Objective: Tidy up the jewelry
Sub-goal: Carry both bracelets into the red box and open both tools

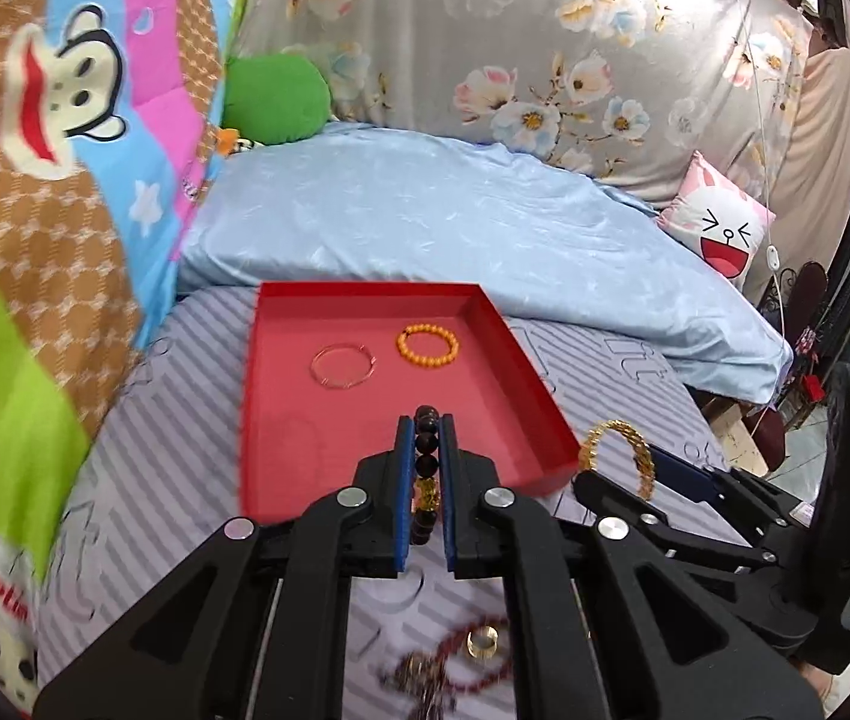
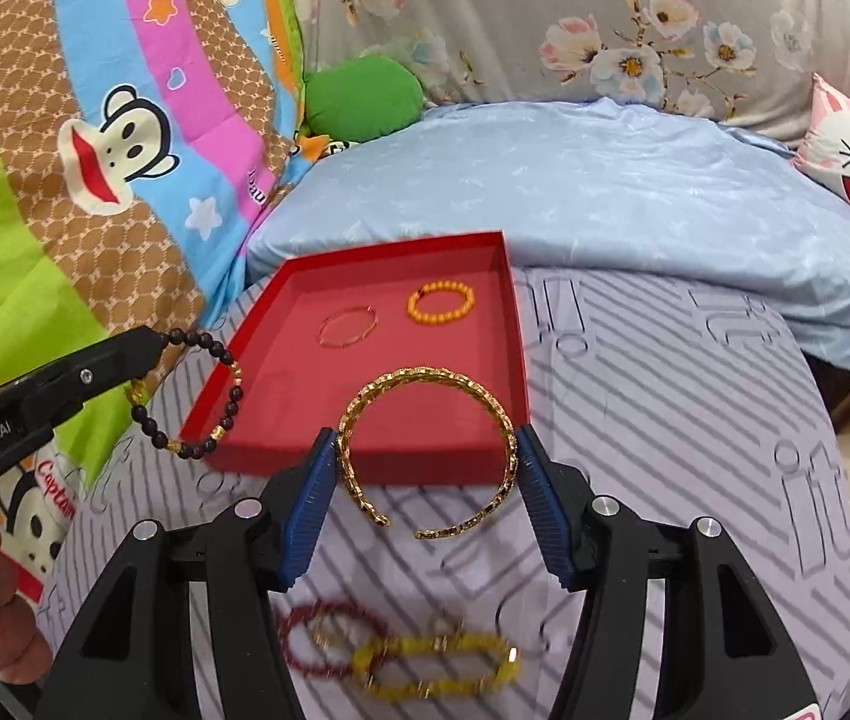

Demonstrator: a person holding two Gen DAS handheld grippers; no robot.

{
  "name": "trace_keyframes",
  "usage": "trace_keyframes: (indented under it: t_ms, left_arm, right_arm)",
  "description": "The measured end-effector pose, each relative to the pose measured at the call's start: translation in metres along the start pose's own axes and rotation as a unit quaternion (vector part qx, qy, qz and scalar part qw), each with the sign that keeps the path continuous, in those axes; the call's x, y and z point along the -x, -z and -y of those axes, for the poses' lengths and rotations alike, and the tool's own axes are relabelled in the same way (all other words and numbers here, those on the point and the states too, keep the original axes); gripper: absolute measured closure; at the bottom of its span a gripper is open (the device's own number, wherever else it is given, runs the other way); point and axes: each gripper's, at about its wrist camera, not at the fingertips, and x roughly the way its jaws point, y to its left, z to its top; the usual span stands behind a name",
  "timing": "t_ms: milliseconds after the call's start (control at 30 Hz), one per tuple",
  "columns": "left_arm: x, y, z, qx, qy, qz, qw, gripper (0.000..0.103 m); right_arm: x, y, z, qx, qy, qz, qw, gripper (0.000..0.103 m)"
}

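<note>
A red tray (image 1: 509, 348) (image 2: 518, 348) sits on the striped bed sheet. In it lie an orange bead bracelet (image 1: 427, 347) (image 2: 441, 302) and a thin clear bangle (image 1: 343, 365) (image 2: 348, 327). My left gripper (image 1: 425, 426) is shut on a dark bead bracelet (image 1: 427, 462) (image 2: 209, 396) and holds it over the tray's near edge. My right gripper (image 2: 425, 444) is shut on a gold cuff bangle (image 2: 425, 450) (image 1: 620, 450), gripped at both sides, just in front of the tray's near right corner.
More jewelry lies on the sheet below the grippers: a dark red bead bracelet (image 2: 329, 639), a yellow bead bracelet (image 2: 437, 666) and a gold ring (image 1: 482, 642). A blue pillow (image 1: 455, 216) lies behind the tray, a cartoon quilt (image 1: 35, 210) at left.
</note>
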Motion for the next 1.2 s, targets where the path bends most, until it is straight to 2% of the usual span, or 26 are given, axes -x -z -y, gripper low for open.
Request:
trace_keyframes:
  t_ms: [167, 467, 833, 1000, 1067, 1133, 1200]
  left_arm:
    - [-0.041, -0.016, -0.004, -0.003, -0.014, -0.010, 0.9998, 0.095]
    - [-0.095, -0.026, -0.019, 0.008, -0.024, -0.036, 0.9990, 0.095]
    - [-0.127, -0.019, -0.039, 0.015, -0.034, -0.064, 0.9973, 0.095]
    - [-0.133, -0.017, -0.042, 0.019, -0.038, -0.064, 0.9970, 0.095]
    - [-0.132, -0.017, -0.042, 0.017, -0.045, -0.061, 0.9970, 0.088]
    - [-0.130, -0.017, -0.043, 0.020, -0.061, -0.055, 0.9964, 0.070]
    - [-0.124, -0.018, -0.048, 0.028, -0.071, -0.047, 0.9960, 0.057]
  right_arm:
    - [-0.040, -0.028, 0.001, 0.004, -0.004, -0.011, 1.000, 0.046]
    - [-0.092, -0.044, -0.001, 0.017, -0.004, -0.040, 0.999, 0.046]
    - [-0.130, -0.044, -0.003, 0.019, 0.003, -0.067, 0.998, 0.046]
    - [-0.133, -0.045, -0.006, 0.023, 0.012, -0.057, 0.998, 0.045]
    - [-0.131, -0.046, -0.007, 0.025, 0.013, -0.053, 0.998, 0.041]
    - [-0.127, -0.047, -0.004, 0.019, 0.021, -0.049, 0.998, 0.041]
    - [-0.123, -0.048, 0.000, 0.007, 0.013, -0.047, 0.999, 0.040]
